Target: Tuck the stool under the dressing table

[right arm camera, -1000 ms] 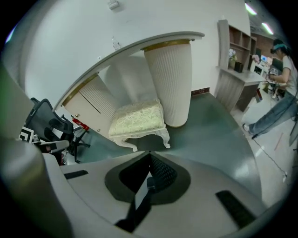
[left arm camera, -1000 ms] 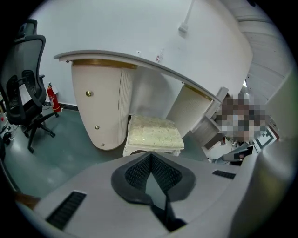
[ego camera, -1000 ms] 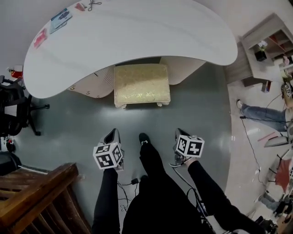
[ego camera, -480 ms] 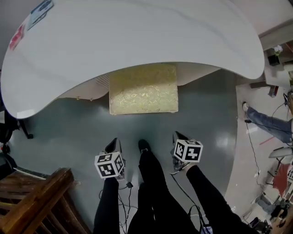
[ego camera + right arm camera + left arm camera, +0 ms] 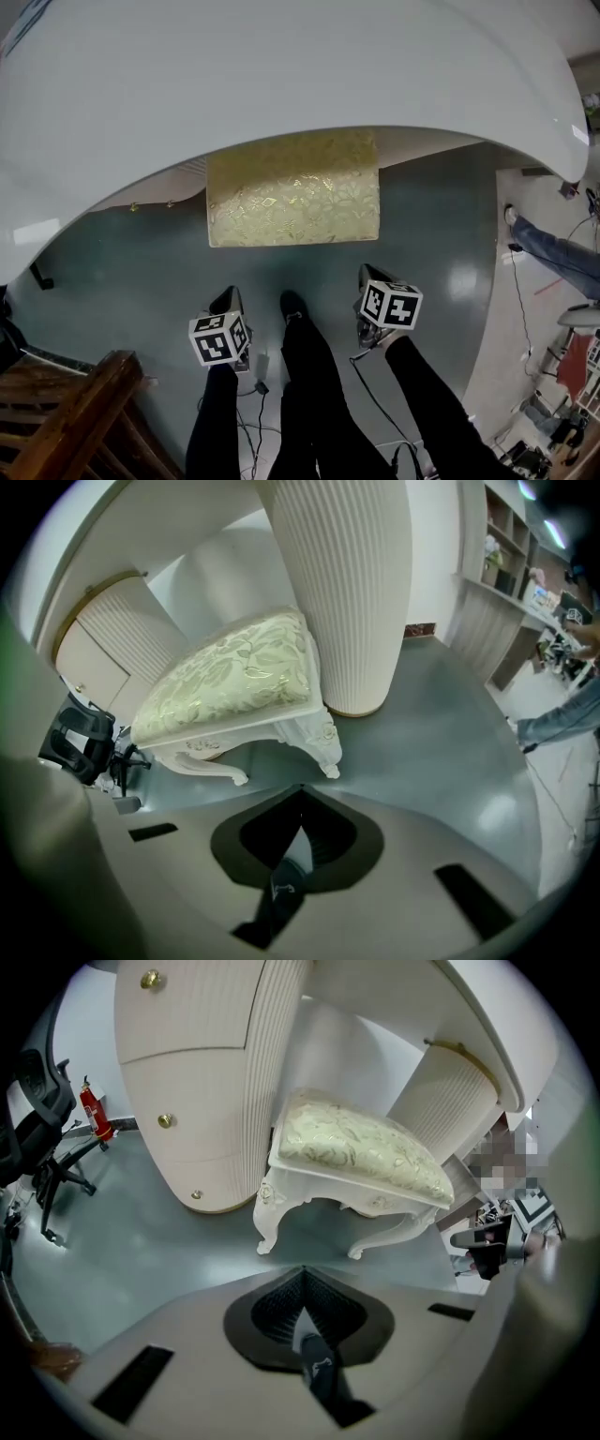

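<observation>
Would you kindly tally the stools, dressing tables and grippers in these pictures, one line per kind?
Stool: 1
Dressing table: 1
Grippers: 2, the left gripper and the right gripper
Total: 4

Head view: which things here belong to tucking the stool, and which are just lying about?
Job in hand:
- stool, partly under the dressing table
- left gripper and right gripper, both shut, empty, short of the stool

Lying about:
- wooden frame
- floor cables
- office chair
- fire extinguisher
- bystander's leg
</observation>
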Demonstrator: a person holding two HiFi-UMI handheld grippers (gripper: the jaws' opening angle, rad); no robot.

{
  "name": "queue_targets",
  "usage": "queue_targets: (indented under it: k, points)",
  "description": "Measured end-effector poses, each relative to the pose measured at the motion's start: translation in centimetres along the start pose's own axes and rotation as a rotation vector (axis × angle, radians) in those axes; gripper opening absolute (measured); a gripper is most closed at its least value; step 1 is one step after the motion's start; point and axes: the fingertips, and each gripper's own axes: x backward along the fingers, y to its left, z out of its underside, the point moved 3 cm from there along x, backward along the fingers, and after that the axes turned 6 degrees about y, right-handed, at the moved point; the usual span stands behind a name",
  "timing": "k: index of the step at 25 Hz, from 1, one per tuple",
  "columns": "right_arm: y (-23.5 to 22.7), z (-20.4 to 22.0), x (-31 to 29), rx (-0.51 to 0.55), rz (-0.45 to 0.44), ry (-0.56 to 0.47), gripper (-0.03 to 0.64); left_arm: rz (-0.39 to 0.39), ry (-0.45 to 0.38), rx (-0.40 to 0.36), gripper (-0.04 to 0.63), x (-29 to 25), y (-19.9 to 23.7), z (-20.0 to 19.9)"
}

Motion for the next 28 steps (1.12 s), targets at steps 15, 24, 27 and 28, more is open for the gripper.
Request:
queue_targets:
  k: [15, 24, 27, 28]
  points:
    - [-1.9, -4.4, -5.3, -0.073, 0.043, -0.055, 0.003, 0.008, 0.012, -0.009, 0.008, -7.6, 1.4, -4.1]
    - [-2.0, -4.6, -5.7, 0.038, 0.116, -0.014, 0.003, 0.089, 0.012, 0.043, 0.008, -9.6, 0.5, -7.1]
    - [-2.0, -4.5, -5.6, 0.085, 0.123, -0.008, 0.003, 0.100, 0.019, 0.072, 0.008, -9.7, 0.3, -7.1]
    - [-2.0, -4.4, -5.7, 0.095, 0.123, -0.005, 0.003, 0.103, 0.017, 0.086, 0.008, -9.7, 0.4, -7.1]
